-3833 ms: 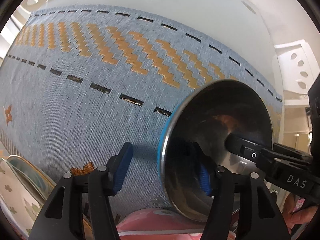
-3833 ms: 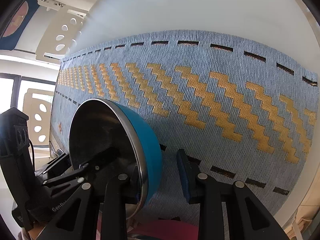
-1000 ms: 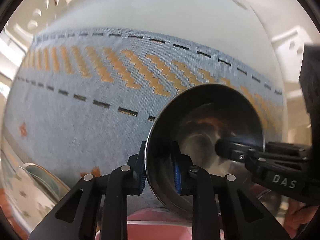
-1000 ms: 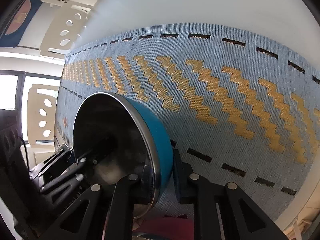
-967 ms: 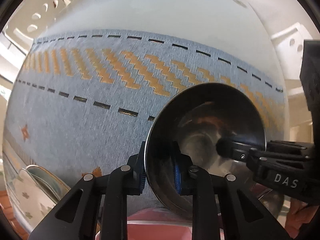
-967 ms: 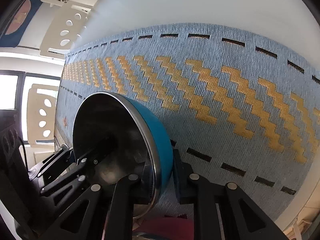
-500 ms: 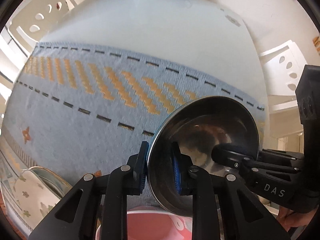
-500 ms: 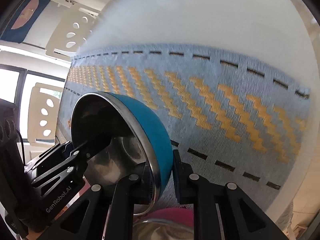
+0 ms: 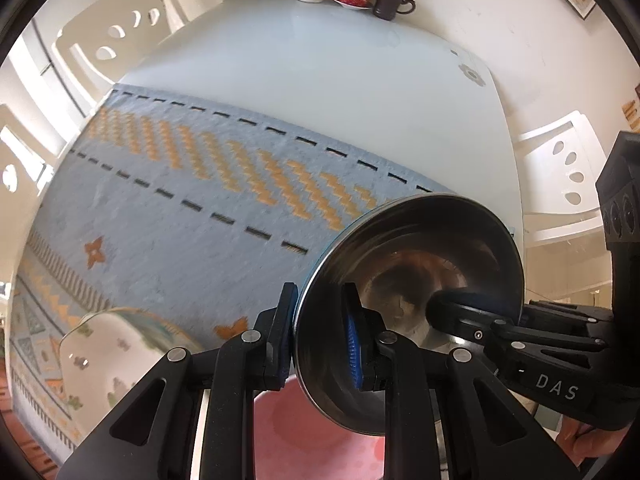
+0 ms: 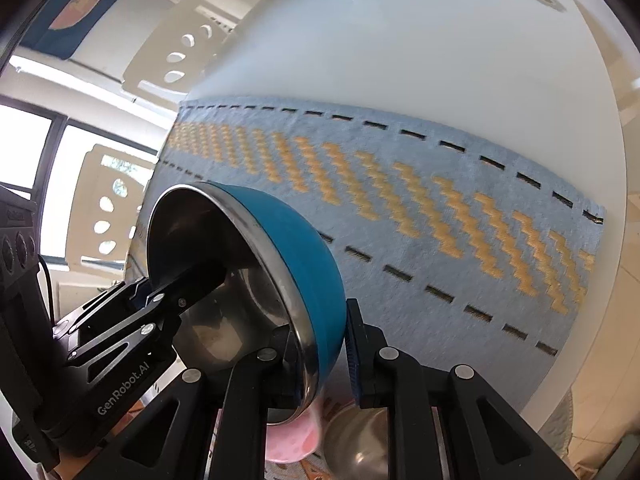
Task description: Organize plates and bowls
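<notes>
One blue bowl point(image 10: 304, 264) with a steel inside was held on its side above the blue woven mat point(image 9: 168, 216) — two grippers clamped its rim from opposite edges. The left gripper point(image 9: 320, 336) pinched the rim between its narrow jaws; the right gripper point(image 10: 324, 344) did the same on the far edge. Below lay one pink bowl point(image 9: 304, 436), one steel bowl point(image 10: 356, 436) and one patterned plate point(image 9: 100, 356). Two cups and two vases stood at the white table's point(image 9: 360, 80) far end.

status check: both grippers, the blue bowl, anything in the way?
Left gripper and right gripper both shut on blue bowl rim, opposite sides. Bowl tilted on edge, clear of the blue placemat. Pink dish directly beneath; patterned plate beside it.
</notes>
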### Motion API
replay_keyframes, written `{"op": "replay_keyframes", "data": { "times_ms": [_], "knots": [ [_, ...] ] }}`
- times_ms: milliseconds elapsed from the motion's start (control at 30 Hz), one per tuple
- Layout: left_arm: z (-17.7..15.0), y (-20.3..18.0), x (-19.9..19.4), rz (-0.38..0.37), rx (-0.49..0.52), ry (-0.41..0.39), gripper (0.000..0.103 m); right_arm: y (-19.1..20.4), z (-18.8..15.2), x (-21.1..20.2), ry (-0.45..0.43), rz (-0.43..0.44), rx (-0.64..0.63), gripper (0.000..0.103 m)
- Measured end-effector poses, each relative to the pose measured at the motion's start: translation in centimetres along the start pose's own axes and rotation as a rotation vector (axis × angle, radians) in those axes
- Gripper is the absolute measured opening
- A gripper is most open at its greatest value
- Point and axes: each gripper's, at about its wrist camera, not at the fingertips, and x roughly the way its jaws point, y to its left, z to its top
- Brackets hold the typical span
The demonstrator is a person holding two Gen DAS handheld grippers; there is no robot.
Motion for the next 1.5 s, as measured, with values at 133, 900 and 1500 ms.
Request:
{"op": "replay_keyframes", "data": {
  "times_ms": [133,900,1500],
  "knots": [
    [-1.2,1.0,-1.0,0.016,-0.021,0.000,0.020,1.6,-0.9,0.2,0.012,0.005,-0.023,0.016],
    [-7.0,3.4,-3.4,0.010,-0.101,0.002,0.020,4.6,-6.0,1.9,0.113,0.005,-0.078,0.016],
    [-9.8,3.3,-0.1,-0.020,-0.094,0.078,0.020,3.1,-8.5,4.8,0.203,-0.039,-0.026,0.016]
  ]
}}
